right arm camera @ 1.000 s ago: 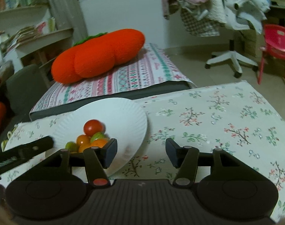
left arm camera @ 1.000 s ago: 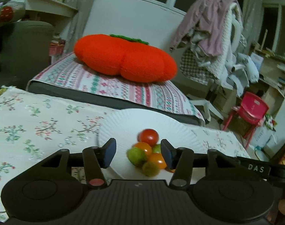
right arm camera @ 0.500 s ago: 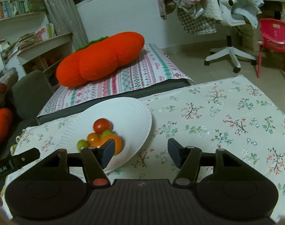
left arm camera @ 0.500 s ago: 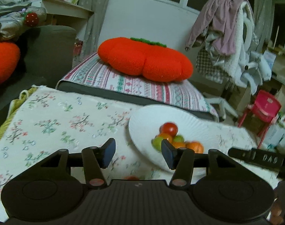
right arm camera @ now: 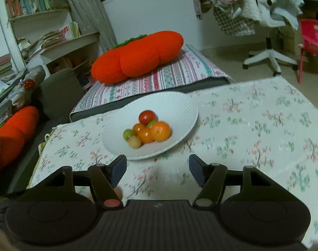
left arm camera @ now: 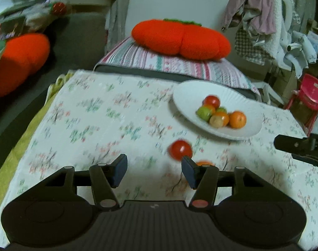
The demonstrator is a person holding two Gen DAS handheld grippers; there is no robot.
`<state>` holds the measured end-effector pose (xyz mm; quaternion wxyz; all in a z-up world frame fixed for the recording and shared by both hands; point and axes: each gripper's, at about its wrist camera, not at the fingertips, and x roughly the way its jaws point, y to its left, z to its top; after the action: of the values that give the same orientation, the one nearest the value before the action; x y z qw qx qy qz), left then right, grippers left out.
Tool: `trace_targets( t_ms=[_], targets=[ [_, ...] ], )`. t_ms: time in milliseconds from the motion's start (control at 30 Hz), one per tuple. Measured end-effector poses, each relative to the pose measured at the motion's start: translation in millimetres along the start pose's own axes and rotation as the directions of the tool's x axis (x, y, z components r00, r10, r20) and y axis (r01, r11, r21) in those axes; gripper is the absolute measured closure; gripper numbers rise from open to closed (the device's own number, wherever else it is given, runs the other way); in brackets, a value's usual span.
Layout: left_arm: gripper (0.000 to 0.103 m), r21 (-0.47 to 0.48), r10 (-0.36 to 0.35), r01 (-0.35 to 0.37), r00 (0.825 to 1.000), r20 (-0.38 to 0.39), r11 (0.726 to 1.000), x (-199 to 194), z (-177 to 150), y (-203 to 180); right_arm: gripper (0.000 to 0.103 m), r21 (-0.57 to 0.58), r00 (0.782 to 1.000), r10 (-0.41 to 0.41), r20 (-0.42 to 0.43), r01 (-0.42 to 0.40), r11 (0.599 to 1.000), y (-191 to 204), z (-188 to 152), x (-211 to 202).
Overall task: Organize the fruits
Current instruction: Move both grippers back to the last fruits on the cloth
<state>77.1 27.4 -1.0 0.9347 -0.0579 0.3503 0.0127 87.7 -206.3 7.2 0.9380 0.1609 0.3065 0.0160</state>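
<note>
Both the left tongs point(left arm camera: 153, 170) and right tongs point(right arm camera: 157, 168) gape wide and empty, near the white ribbed paper plate point(right arm camera: 179, 106) of small round fruits point(right arm camera: 147, 130) on the floral-clothed desk point(right arm camera: 263, 125).

No lettering, label or number is legible in either view.

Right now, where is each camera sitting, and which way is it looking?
Left wrist: rides on the left gripper, looks across the flowery tablecloth at a red tomato; its open jaws show.
Right wrist: rides on the right gripper, looks at the white plate of fruit; its open jaws show.
Both see the plate and the orange cushion.
</note>
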Motion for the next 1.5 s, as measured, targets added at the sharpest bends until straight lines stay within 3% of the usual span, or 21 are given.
trace_targets(
  t_ms=[133, 233, 400, 1067, 1267, 1500],
  targets=[
    [0.055, -0.039, -0.007, 0.005, 0.999, -0.044, 0.999, 3, -3, 10, 0.037, 0.029, 0.999, 0.021, -0.04, -0.02, 0.999, 2, -5, 2],
    [0.055, 0.005, 0.015, -0.015, 0.999, -0.037, 1.0, 6, -5, 4, 0.037, 0.006, 0.999, 0.028, -0.038, -0.028, 1.0, 8, -7, 5],
    [0.055, 0.051, -0.013, 0.017, 0.997, -0.07, 0.999, 11, -12, -7, 0.037, -0.061, 0.999, 0.012, -0.043, -0.015, 0.998, 18, -12, 9],
    [0.055, 0.064, -0.047, 0.055, 0.993, -0.112, 0.996, 27, -9, -3, 0.038, -0.06, 0.997, 0.051, -0.065, -0.055, 0.997, 16, -10, 15],
    [0.055, 0.136, -0.074, 0.083, 0.995, -0.071, 0.987, 38, 1, -13, 0.042, -0.049, 0.995, 0.068, -0.067, -0.072, 0.996, 9, -5, 18],
    [0.055, 0.03, -0.117, 0.119, 0.992, -0.048, 0.992, 66, 16, -4, 0.042, -0.121, 0.995, 0.063, -0.08, -0.072, 0.99, 21, -11, 20]
  ],
)
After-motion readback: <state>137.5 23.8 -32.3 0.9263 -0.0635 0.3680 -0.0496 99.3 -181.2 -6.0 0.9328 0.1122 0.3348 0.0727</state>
